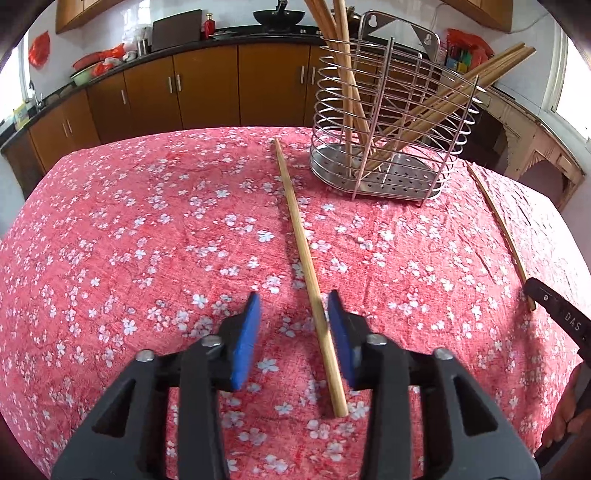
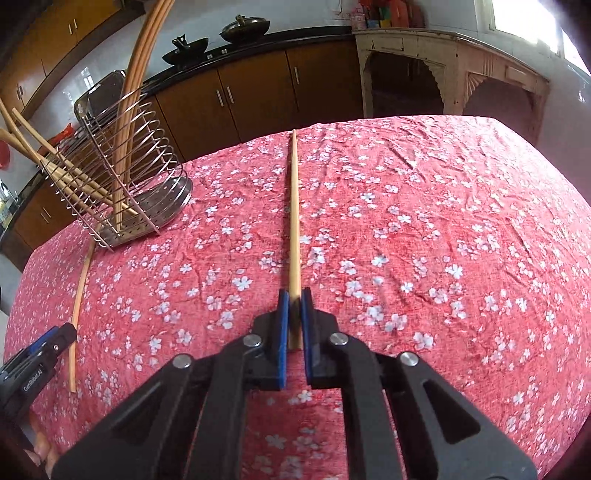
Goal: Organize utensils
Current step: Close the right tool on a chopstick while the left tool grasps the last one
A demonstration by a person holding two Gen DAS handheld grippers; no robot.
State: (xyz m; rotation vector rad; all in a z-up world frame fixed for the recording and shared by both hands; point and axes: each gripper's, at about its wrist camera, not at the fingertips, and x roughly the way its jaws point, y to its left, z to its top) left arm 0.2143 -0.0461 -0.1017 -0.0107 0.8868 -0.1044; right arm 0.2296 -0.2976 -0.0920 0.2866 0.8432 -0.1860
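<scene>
A red cloth printed with white blossoms covers the counter that carries everything. Behind its far edge runs a row of brown kitchen cabinets with a dark wok on top.

Seen from the left wrist, going left to right: the left part of the cloth lies bare. Near the middle, one wooden chopstick lies flat, running from close to the far edge back toward the near edge. The left tool sits low over its near end, with the blue pads set apart. The chopstick passes between them, right against the right-hand pad and clear of the left one. Just right of the chopstick's far tip, near the far edge, stands a wire utensil holder on a perforated metal tray. It holds several chopsticks, some upright and some leaning out to the right. Nothing lies between the left tool and the holder except the chopstick itself. Further right, a second chopstick runs along the right edge of the counter, and the right tool's black tip meets its near end.

Seen from the right wrist, the holder stands toward the far left corner, with the first chopstick and the left tool below it. In the middle, the right tool has its blue pads clamped on the near end of the second chopstick, which points straight away toward the far edge.
</scene>
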